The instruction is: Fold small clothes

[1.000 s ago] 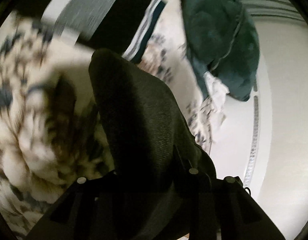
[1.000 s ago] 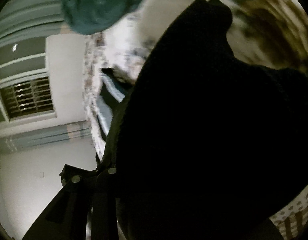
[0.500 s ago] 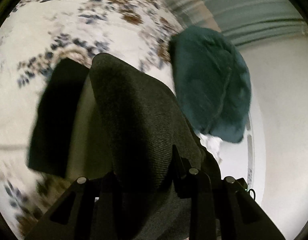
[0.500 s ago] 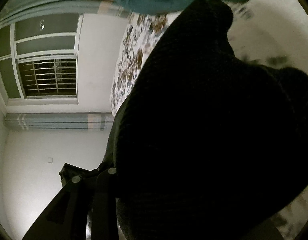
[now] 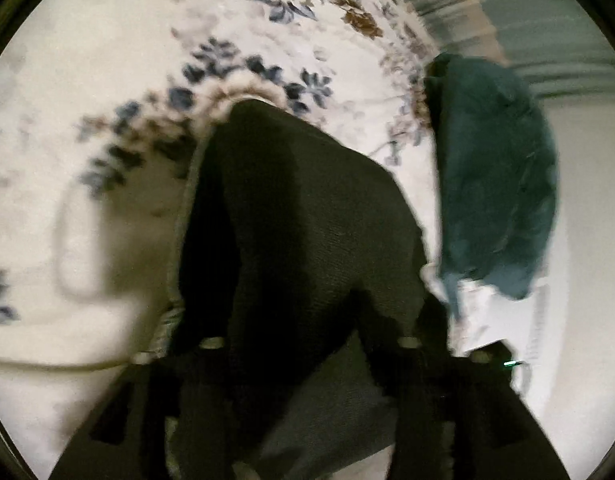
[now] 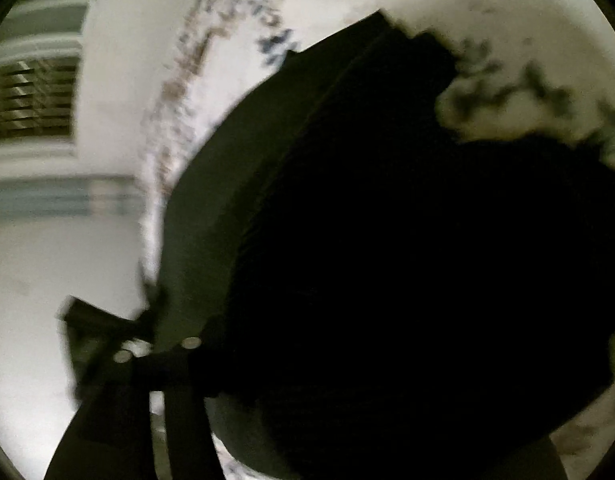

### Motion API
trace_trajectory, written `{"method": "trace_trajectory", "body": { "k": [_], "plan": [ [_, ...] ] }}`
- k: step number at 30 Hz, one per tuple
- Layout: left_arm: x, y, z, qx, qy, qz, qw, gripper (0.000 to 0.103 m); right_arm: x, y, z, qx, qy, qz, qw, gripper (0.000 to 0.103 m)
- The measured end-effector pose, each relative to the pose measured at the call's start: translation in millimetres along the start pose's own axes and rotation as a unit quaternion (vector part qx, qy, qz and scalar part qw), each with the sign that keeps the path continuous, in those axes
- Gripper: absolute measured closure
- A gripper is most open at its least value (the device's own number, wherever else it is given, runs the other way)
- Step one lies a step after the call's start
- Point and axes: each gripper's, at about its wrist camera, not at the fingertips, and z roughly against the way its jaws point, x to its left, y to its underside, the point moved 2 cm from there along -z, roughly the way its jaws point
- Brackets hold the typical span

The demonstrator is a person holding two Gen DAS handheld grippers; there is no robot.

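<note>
No legible writing. Dark garment (image 5: pixel 307 216) on floral sheet (image 5: pixel 107 60), draped over both grippers (blurred). Left gripper (image 5: pixel 307 344) jaws just opened, cloth between; right gripper (image 6: pixel 159 350) likewise, grip undeterminable.

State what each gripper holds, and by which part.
Cannot be told. The left gripper and right gripper have just been opening their jaws; the dark garment lies between them.
</note>
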Motion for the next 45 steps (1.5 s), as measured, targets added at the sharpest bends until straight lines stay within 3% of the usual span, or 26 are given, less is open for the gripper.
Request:
{"method": "trace_trajectory", "body": {
  "k": [2,4,6,9,12,14,20,30,41,45],
  "plan": [
    [-10.8,5.1,19.7,-0.032,-0.066,-0.032,0.9968,0.022,3.1,1.0,21.8,-0.011,0.066,0.029,0.997,0.030],
    [-17.3,11.5,33.3,-0.060,-0.091,-0.048,0.9928,0.018,6.6,5.1,43.2,-0.033,0.123,0.067,0.990,0.015],
    [-23.9,22.3,45.5,-0.088,-0.129,-0.057,0.9861,0.003,16.7,8.5,62.2,-0.058,0.184,0.105,0.976,0.004],
    [-34.5,42.1,56.9,-0.121,-0.178,-0.065,0.9744,0.001,26.0,20.2,88.3,-0.089,0.257,0.166,0.948,0.001],
    [-49.7,65.3,63.4,-0.138,-0.208,-0.076,0.9653,0.001,31.9,37.9,117.3,-0.112,0.297,0.199,0.927,0.001],
    [-62.3,80.9,66.6,-0.141,-0.236,-0.094,0.9567,0.001,38.9,46.0,124.1,-0.115,0.307,0.212,0.921,0.001],
    [-102.6,125.2,98.4,-0.150,-0.267,-0.127,0.9435,0.001,63.9,85.1,180.4,-0.120,0.306,0.236,0.915,0.001],
    [-201.3,208.7,216.0,-0.210,-0.280,-0.162,0.9227,0.001,121.5,156.3,336.1,-0.175,0.276,0.256,0.910,0.000],
    [-271.9,294.9,309.6,-0.251,-0.271,-0.167,0.9144,0.001,181.6,248.4,491.5,-0.233,0.258,0.324,0.880,0.001],
    [-291.4,320.7,328.9,-0.261,-0.267,-0.172,0.9115,0.001,188.5,272.3,531.6,-0.245,0.248,0.332,0.876,0.001]
  ]
}}
